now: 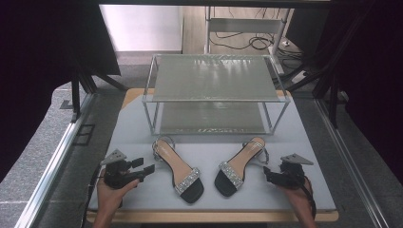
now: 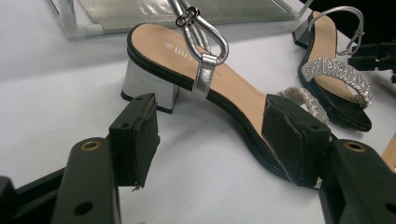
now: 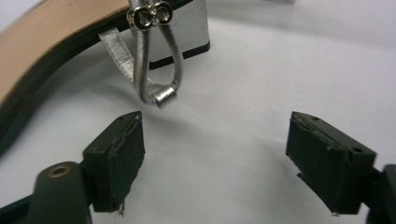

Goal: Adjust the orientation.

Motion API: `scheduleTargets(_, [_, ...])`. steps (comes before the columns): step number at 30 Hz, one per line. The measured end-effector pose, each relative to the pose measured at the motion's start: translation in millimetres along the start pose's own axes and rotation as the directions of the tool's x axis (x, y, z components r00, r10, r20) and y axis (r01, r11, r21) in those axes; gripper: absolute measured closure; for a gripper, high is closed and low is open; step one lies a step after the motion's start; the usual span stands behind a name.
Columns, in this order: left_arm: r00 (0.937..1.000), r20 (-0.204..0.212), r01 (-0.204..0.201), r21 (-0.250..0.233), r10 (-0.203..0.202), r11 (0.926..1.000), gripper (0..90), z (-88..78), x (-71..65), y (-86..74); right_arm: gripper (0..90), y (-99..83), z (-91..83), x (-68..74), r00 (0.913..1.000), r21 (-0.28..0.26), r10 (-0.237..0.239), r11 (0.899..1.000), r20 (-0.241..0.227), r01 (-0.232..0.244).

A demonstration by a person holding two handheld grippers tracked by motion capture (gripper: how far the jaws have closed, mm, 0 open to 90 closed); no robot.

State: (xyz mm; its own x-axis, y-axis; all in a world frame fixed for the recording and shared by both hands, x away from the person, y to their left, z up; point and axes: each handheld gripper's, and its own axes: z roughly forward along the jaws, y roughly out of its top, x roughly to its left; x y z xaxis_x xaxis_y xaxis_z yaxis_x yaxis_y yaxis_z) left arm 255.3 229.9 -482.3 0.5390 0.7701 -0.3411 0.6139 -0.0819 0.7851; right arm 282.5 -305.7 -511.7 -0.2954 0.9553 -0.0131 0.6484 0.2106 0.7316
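We see left gripper (image 1: 148,166) low beside left black silver-strapped block-heel sandal (image 1: 178,170), jaws spread, empty. Right gripper (image 1: 266,172) near right matching sandal (image 1: 237,167), jaws spread, empty. Bare grey tabletop (image 1: 209,198) between sandals; two-tier metal rack (image 1: 214,78) behind.

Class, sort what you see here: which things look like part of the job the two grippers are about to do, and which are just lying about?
Likely part of the job:
left sandal
right sandal
two-tier rack
left gripper, jaws open
right gripper, jaws open

Just lying about:
cables on the floor
white frame beyond the table
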Motion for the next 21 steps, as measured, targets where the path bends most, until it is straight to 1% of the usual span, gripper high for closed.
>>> scheduleTargets(1, [1.0000, 0.000, 0.000, 0.000, 0.000, 1.0000, 36.4, 0.0, 0.0, 0.0, 20.5, 0.0, 0.0, 0.0, 1.0000, 0.000, 0.000, 1.000, 0.000, 0.000])
scheduleTargets(4, [1.0000, 0.001, 0.001, 0.001, -0.001, 1.0000, 36.4, -1.1, -0.4, 1.8, 25.1, -4.4, -11.3, -4.9, 0.9996, -0.023, 0.015, 1.000, -0.024, -0.016])
scheduleTargets(5, [0.9997, 0.021, 0.013, -0.003, -0.013, 0.9999, 36.6, -3.1, -1.4, 4.4, 27.2, -6.2, -17.8, -4.3, 0.9993, -0.040, 0.019, 0.999, -0.031, -0.020])
scheduleTargets(6, [0.9997, 0.021, 0.013, -0.003, -0.013, 0.9999, 37.1, -3.1, -1.4, 4.4, 27.2, -6.2, -17.8, -4.3, 0.9993, -0.040, 0.019, 0.999, -0.031, -0.020])
scheduleTargets(7, [0.9996, 0.026, 0.012, -0.005, -0.012, 0.9999, 37.6, -6.1, -2.2, 8.4, 29.5, -7.4, -27.0, -1.7, 0.9992, -0.061, 0.006, 0.998, -0.041, -0.009])
scheduleTargets(8, [0.9996, 0.026, 0.012, -0.005, -0.012, 0.9999, 37.8, -6.1, -2.2, 8.4, 29.5, -7.4, -27.0, -1.7, 0.9992, -0.061, 0.006, 0.998, -0.041, -0.009])
scheduleTargets(9, [0.9998, 0.018, -0.003, -0.012, 0.003, 0.9999, 38.3, -9.3, -4.0, 16.4, 35.7, -7.0, -38.0, 2.2, 0.9988, -0.079, 0.002, 0.997, -0.049, -0.006])
scheduleTargets(10, [0.9998, 0.018, -0.003, -0.012, 0.003, 0.9999, 38.5, -9.3, -4.0, 16.4, 39.3, -6.0, -44.0, 4.8, 0.9979, -0.096, -0.001, 0.995, -0.065, -0.005])
scheduleTargets(11, [0.9997, 0.016, -0.017, -0.021, 0.017, 0.9996, 39.0, -10.8, -6.5, 24.1, 44.2, -4.4, -50.0, 8.3, 0.9965, -0.112, -0.010, 0.994, -0.082, 0.001])
scheduleTargets(12, [0.9997, 0.016, -0.017, -0.021, 0.017, 0.9996, 39.4, -10.8, -6.5, 24.1, 44.2, -4.4, -50.0, 8.3, 0.9965, -0.112, -0.010, 0.994, -0.082, 0.001])
scheduleTargets(13, [0.9991, 0.007, -0.041, -0.018, 0.041, 0.9990, 39.7, -9.7, -9.5, 35.3, 56.2, 0.8, -61.8, 16.4, 0.9919, -0.151, -0.037, 0.988, -0.122, 0.018])
scheduleTargets(14, [0.9991, 0.007, -0.041, -0.018, 0.041, 0.9990, 39.8, -9.7, -9.5, 35.3, 56.2, 0.8, -61.8, 16.4, 0.9919, -0.151, -0.037, 0.988, -0.122, 0.018])
scheduleTargets(15, [0.9985, -0.003, -0.054, -0.007, 0.054, 0.9985, 40.0, -7.2, -10.3, 42.1, 67.1, 8.1, -73.1, 27.5, 0.9800, -0.190, -0.055, 0.982, -0.191, 0.018])
scheduleTargets(16, [0.9983, -0.012, -0.058, -0.001, 0.058, 0.9983, 40.0, -5.3, -11.0, 46.1, 67.1, 8.1, -73.1, 27.5, 0.9800, -0.190, -0.055, 0.982, -0.191, 0.018])
scheduleTargets(17, [0.9975, -0.025, -0.065, 0.027, 0.066, 0.9975, 39.6, 1.3, -11.4, 56.5, 75.7, 13.2, -79.3, 38.5, 0.9693, -0.208, -0.084, 0.977, -0.231, 0.035])
scheduleTargets(18, [0.9975, -0.025, -0.065, 0.027, 0.066, 0.9975, 39.2, 1.3, -11.4, 56.5, 75.7, 13.2, -79.3, 38.5, 0.9693, -0.208, -0.084, 0.977, -0.231, 0.035])
scheduleTargets(19, [0.9968, -0.034, -0.071, 0.042, 0.072, 0.9966, 39.2, 6.2, -11.5, 61.8, 79.3, 15.8, -81.1, 45.3, 0.9608, -0.213, -0.102, 0.976, -0.258, 0.047])
scheduleTargets(20, [0.9965, -0.041, -0.071, 0.055, 0.074, 0.9959, 38.5, 9.1, -11.3, 64.5, 83.5, 18.4, -81.7, 55.0, 0.9487, -0.215, -0.125, 0.974, -0.290, 0.063])
scheduleTargets(21, [0.9957, -0.060, -0.066, 0.088, 0.071, 0.9939, 37.1, 18.3, -9.5, 69.4, 87.6, 20.9, -80.3, 70.2, 0.9301, -0.209, -0.163, 0.973, -0.329, 0.097])
